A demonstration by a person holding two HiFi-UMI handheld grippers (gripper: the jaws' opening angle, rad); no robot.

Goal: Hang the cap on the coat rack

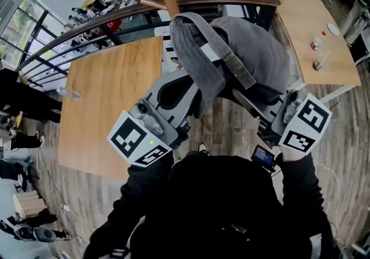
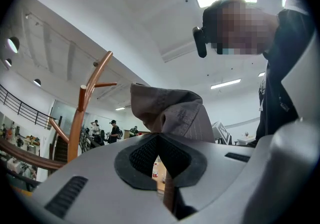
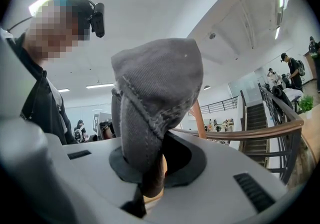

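My left fingers [image 2: 142,155] and right fingers [image 3: 181,154] are both pinched shut on the cap [image 1: 231,50]. Such thin fabric holds could slip while I reach for the rack [image 2: 82,113], dropping it.

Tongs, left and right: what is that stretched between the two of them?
The grey cap spans the gap, as the head view shows. The left tongs and the right tongs each pinch an edge of it.
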